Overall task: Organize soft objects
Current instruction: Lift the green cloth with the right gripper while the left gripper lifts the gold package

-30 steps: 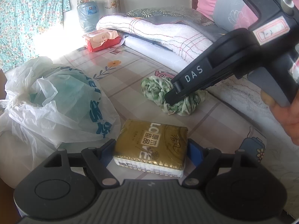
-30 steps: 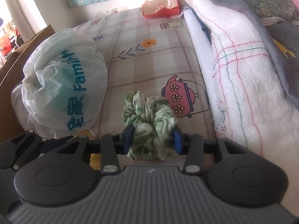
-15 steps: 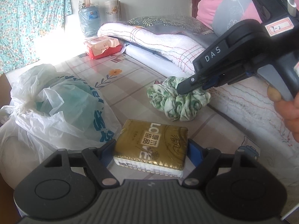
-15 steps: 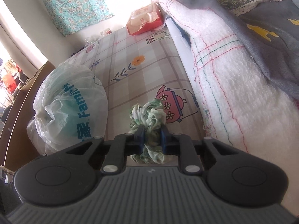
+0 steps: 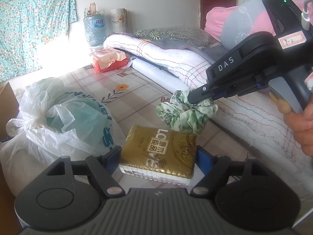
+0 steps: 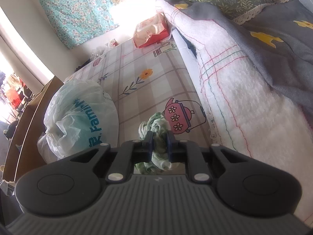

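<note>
Black right gripper (image 5: 201, 98) marked DAS, blue-padded fingers (image 6: 149, 144)

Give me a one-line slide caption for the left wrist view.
Left tongs grip a gold tissue pack while the right tongs pinch a green scrunchie beside a white plastic bag.

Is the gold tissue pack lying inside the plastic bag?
No, the tissue pack sits between the left tongs, beside the bag.

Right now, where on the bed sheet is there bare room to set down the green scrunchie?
The patterned sheet is bare between the white plastic bag and the folded white blanket, back to the red tissue pack. It is crowded nearer, around the gold tissue pack and the bag.
</note>
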Demonstrator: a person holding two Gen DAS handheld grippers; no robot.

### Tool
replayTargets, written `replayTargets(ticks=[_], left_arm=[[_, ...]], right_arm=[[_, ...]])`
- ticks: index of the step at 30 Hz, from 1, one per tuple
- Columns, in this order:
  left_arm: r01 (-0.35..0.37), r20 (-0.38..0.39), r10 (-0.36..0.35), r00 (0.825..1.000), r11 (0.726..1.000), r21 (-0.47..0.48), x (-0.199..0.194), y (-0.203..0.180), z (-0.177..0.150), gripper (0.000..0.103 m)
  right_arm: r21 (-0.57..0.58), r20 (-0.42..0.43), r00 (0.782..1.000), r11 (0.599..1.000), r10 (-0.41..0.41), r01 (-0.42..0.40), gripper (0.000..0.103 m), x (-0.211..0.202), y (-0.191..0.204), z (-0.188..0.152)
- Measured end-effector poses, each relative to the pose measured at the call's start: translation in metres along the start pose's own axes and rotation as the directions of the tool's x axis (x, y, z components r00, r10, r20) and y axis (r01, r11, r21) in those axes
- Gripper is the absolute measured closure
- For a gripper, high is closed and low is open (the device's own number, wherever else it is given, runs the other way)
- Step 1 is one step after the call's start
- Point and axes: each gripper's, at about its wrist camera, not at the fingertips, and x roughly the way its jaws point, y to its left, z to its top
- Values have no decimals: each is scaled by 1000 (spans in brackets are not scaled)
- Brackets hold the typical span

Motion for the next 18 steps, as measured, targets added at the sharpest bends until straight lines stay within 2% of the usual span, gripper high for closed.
replayTargets(ticks=[8, 12, 13, 15, 18], left_arm=[[0, 10, 0, 1000, 1000, 4, -7, -1, 0, 23], [-5, 4, 5, 1000, 1000, 4, -7, 0, -1, 23], [-7, 4, 7, 1000, 1000, 3, -8, 1, -1, 23], [-10, 7, 10, 1000, 1000, -1, -9, 3, -1, 23], [-20, 16, 20, 1000, 1000, -6, -13, 7, 0, 23]], right_arm=[[-1, 5, 1000, 1000, 8, -8, 91, -3, 2, 0], [3, -36, 999, 1000, 3, -3, 85, 4, 0, -4], [4, -52, 999, 1000, -1, 1, 82, 6, -2, -5], [16, -63, 998, 1000, -8, 9, 62, 7, -5, -5], [2, -58, 998, 1000, -14, 14, 47, 6, -5, -2]])
